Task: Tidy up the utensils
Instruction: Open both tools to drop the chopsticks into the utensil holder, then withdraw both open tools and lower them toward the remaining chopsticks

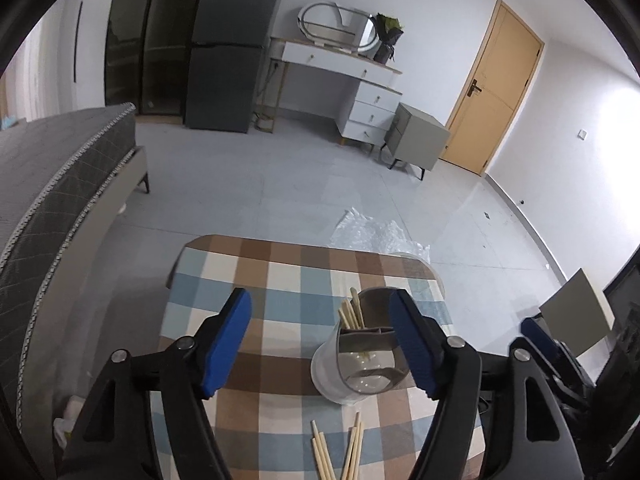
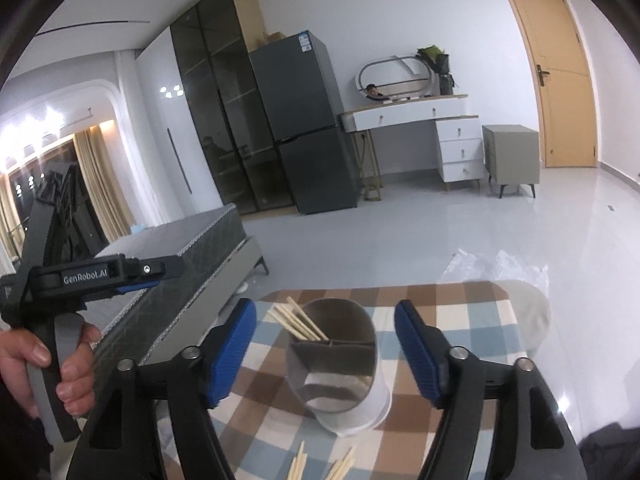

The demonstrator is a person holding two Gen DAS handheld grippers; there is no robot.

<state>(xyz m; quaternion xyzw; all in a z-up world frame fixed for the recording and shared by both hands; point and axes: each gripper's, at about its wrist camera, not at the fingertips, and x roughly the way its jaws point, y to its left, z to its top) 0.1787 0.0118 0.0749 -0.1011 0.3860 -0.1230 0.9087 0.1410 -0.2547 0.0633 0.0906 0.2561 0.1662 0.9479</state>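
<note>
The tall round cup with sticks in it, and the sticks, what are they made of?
The tall round holder looks like brushed metal inside a clear or whitish plastic shell: its dull grey wall shines softly and the base rim is pale. I cannot be sure. The pale thin chopsticks standing in it, and the loose ones on the checked tablecloth, look like bare wood or bamboo: matte, straw-coloured.

A steel holder stands upright between the open jaws, several chopsticks inside. Loose chopsticks lie nearer.

A home bedroom: a bed, fridge, glass-fronted wardrobe, dressing table and wooden door.
</note>
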